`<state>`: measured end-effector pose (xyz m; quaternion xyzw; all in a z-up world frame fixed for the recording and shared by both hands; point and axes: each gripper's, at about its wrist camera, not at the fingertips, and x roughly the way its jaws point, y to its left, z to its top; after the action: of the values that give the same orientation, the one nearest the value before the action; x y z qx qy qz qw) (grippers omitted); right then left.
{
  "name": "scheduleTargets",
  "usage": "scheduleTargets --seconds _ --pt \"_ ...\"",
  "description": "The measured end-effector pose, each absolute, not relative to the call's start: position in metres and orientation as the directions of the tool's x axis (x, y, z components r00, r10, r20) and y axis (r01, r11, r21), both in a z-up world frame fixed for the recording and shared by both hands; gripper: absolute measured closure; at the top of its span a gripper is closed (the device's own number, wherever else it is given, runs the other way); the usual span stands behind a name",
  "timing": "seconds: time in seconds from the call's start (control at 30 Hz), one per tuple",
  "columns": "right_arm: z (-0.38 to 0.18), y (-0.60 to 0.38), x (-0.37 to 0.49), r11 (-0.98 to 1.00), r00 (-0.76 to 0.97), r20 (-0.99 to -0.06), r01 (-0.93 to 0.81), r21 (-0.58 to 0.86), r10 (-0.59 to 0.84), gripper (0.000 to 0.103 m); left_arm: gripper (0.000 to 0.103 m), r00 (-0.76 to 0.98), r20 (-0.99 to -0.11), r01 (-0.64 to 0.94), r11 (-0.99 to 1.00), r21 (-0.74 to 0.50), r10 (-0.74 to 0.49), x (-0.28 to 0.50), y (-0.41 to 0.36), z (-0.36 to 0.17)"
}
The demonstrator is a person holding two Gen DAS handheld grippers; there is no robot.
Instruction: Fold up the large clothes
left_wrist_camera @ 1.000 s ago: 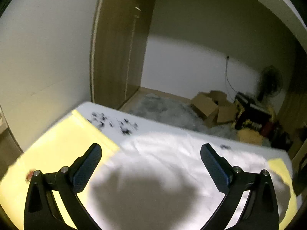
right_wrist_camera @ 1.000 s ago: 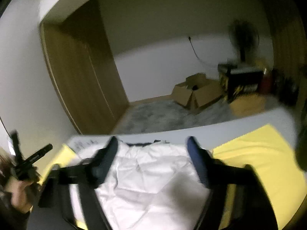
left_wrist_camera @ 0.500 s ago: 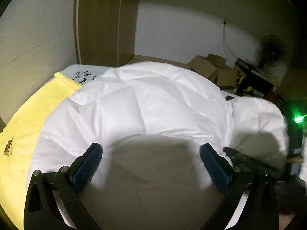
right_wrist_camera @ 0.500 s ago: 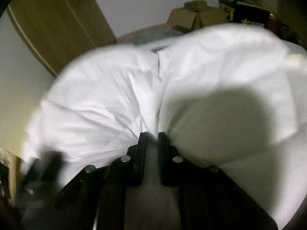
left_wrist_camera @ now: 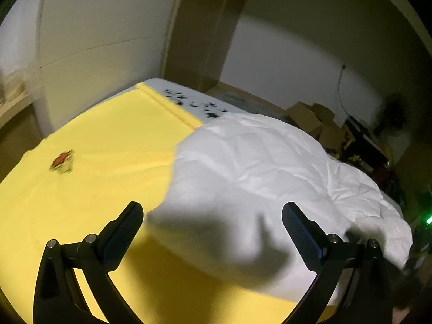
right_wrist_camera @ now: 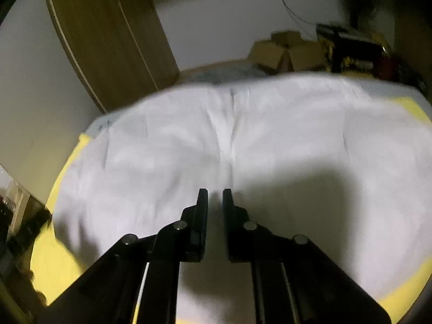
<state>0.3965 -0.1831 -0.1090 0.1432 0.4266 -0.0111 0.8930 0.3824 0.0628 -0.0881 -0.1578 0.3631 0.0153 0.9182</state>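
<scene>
the big white quilted garment (left_wrist_camera: pixel 259 178) lies spread on the yellow sheet (left_wrist_camera: pixel 108 178) that covers the bed, bunched toward the right side in the left wrist view and filling most of the right wrist view (right_wrist_camera: pixel 243 145). half a second ago the left camera saw almost nothing but white fabric; now the yellow sheet shows wide and bare on its left, with a small red and yellow printed patch (left_wrist_camera: pixel 61 159) on it. so the left gripper (left_wrist_camera: pixel 213 229) has swung off the garment toward the bare side, its two black fingers spread wide with nothing between them. the right gripper (right_wrist_camera: pixel 215 205) has its fingers drawn nearly together with only a thin slot between; white fabric runs up into that slot and a crease leads away from the tips, so i judge it is pinching the near edge of the garment, as it was half a second ago. the garment looks flatter and more spread than before, which suggests the laying-out step is about done and the first fold is not yet made. beyond the bed stand a brown wooden wardrobe (right_wrist_camera: pixel 108 35) and brown cardboard boxes (right_wrist_camera: pixel 283 51).
</scene>
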Motion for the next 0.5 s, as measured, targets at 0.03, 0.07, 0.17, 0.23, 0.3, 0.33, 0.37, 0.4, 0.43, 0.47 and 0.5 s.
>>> scheduleTargets --seconds 0.03,0.07,0.17,0.23,0.3,0.33,0.37,0.4,0.43,0.47,0.5 --pt "-0.119 -0.181 0.395 0.958 0.602 -0.792 0.158 0.241 0.100 0.092 0.000 0.740 -0.668 -0.147 0.949 -0.280 -0.082 0.376 0.065 -0.086" --pt "-0.135 -0.181 0.394 0.955 0.579 -0.809 0.168 0.245 0.106 0.093 0.000 0.743 -0.664 -0.147 0.949 -0.279 -0.080 0.368 0.067 -0.084" --pt "-0.154 -0.168 0.393 0.984 0.621 -0.782 0.096 0.147 0.057 0.093 0.000 0.743 -0.660 -0.120 0.950 -0.289 -0.106 0.347 0.068 -0.080" --pt "-0.161 -0.158 0.391 0.997 0.641 -0.768 0.058 0.054 0.004 0.094 0.000 0.738 -0.660 -0.093 0.948 -0.305 -0.140 0.329 0.071 -0.080" --pt "-0.162 -0.152 0.392 0.998 0.641 -0.767 0.064 0.013 -0.031 0.094 0.000 0.732 -0.662 -0.074 0.947 -0.313 -0.161 0.316 0.070 -0.080" --pt "-0.162 -0.148 0.393 0.998 0.638 -0.769 0.066 0.004 -0.039 0.094 0.000 0.729 -0.663 -0.069 0.946 -0.316 -0.168 0.308 0.070 -0.081" --pt "-0.158 -0.146 0.394 0.998 0.627 -0.778 0.066 -0.004 -0.045 0.093 0.000 0.727 -0.664 -0.065 0.945 -0.319 -0.175 0.299 0.070 -0.083" --pt "-0.153 -0.147 0.394 0.998 0.618 -0.786 0.065 0.006 -0.035 0.092 0.000 0.720 -0.669 -0.055 0.944 -0.324 -0.187 0.291 0.072 -0.086" --pt "-0.143 -0.151 0.388 0.994 0.620 -0.784 0.087 0.060 -0.007 0.092 0.000 0.715 -0.672 -0.050 0.944 -0.325 -0.193 0.285 0.072 -0.087" --pt "-0.137 -0.151 0.384 0.987 0.637 -0.771 0.109 0.115 0.019 0.091 0.000 0.712 -0.675 -0.046 0.945 -0.323 -0.196 0.280 0.074 -0.089" --pt "-0.129 -0.155 0.374 0.980 0.650 -0.759 0.125 0.152 0.034 0.088 0.000 0.708 -0.679 -0.048 0.946 -0.321 -0.195 0.274 0.076 -0.092"
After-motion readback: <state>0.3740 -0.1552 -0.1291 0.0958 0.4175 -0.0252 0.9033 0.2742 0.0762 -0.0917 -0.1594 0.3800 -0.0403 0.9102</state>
